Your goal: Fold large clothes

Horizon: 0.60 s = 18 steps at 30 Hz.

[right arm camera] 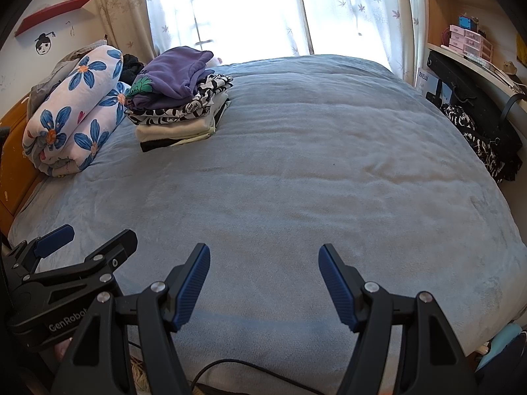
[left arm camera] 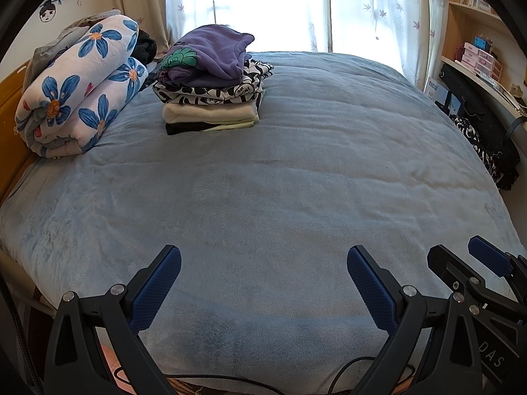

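Blue pads, nearest: left gripper (left arm camera: 263, 263) at the bottom of the left wrist view, jaws spread wide with nothing between them; only bare blanket shows in the gap.
Right gripper: right gripper (right arm camera: 264, 263) at the bottom of the right wrist view, jaws likewise released and empty. Each gripper also shows at the lower edge of the other's view, so the two hang side by side, close together.
Work surface: blue-grey fleece blanket (left arm camera: 280, 171) covers the bed across the middle of both views; no garment lies spread on it.
Task's thing: stack of folded clothes (left arm camera: 210, 95) in the upper left of the frame, sitting on the blanket well apart from both grippers; a purple top (left arm camera: 214, 52) is uppermost, a black-and-white patterned piece and pale layers are beneath.
Beside the stack: rolled floral quilt (left arm camera: 79, 89) at the left edge, just beside the pile.
Far right: a black-and-white garment (right arm camera: 484, 144) hangs off the right side of the bed, below the desk.
Far back: curtained window (left arm camera: 263, 3), very bright.
Step in hand: a pause between items, by my reading; the pile looks finished and nothing is gripped.
Next move calls for: probably fetching an unfolded piece, perhaps the one hanging at the right, and laying it flat on the open blanket.
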Each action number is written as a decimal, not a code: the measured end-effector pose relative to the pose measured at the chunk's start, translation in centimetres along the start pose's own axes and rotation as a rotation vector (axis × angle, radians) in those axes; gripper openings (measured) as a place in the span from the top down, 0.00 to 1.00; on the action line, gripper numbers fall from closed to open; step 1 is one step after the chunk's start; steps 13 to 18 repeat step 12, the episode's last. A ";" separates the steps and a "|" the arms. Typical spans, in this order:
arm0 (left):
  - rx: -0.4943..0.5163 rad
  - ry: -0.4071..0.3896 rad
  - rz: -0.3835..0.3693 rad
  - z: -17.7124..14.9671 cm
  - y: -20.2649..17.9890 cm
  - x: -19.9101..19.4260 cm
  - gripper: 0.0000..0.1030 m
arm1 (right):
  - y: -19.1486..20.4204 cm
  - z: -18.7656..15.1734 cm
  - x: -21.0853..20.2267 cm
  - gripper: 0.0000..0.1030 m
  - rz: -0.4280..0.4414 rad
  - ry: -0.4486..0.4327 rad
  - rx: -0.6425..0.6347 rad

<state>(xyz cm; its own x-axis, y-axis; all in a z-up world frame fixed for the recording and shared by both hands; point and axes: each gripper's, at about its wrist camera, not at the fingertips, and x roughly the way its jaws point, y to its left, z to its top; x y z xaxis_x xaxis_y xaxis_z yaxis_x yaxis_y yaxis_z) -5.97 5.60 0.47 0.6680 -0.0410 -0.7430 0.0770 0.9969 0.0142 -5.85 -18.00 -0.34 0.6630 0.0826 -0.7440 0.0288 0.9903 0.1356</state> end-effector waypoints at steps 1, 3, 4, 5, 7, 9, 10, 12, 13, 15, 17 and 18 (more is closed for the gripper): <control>0.000 0.001 0.001 0.0 0.0 0.0 0.03 | 0.0 0.0 0.0 0.33 0.000 0.000 0.000; -0.001 0.002 0.000 0.0 0.0 0.0 0.03 | 0.1 0.0 0.0 0.33 0.000 0.003 0.000; 0.000 0.003 -0.001 0.0 0.0 0.0 0.03 | 0.0 0.0 0.0 0.33 0.000 0.002 0.000; 0.001 0.005 -0.003 0.1 0.2 0.2 0.04 | 0.0 0.0 0.0 0.33 0.000 0.002 0.000; 0.004 0.007 -0.006 0.2 0.3 0.4 0.04 | 0.0 0.0 0.0 0.33 -0.001 0.001 0.000; 0.005 0.010 -0.008 0.2 0.5 0.6 0.04 | 0.0 0.0 0.0 0.33 0.000 0.003 0.001; 0.006 0.012 -0.010 0.3 0.6 0.6 0.04 | 0.0 0.0 0.0 0.33 0.000 0.002 0.000; 0.007 0.017 -0.012 0.5 0.9 0.8 0.04 | 0.0 0.1 0.0 0.33 0.000 0.003 0.000; 0.007 0.017 -0.012 0.5 0.9 0.8 0.04 | 0.0 0.1 0.0 0.33 0.000 0.003 0.000; 0.007 0.017 -0.012 0.5 0.9 0.8 0.04 | 0.0 0.1 0.0 0.33 0.000 0.003 0.000; 0.007 0.017 -0.012 0.5 0.9 0.8 0.04 | 0.0 0.1 0.0 0.33 0.000 0.003 0.000; 0.007 0.017 -0.012 0.5 0.9 0.8 0.04 | 0.0 0.1 0.0 0.33 0.000 0.003 0.000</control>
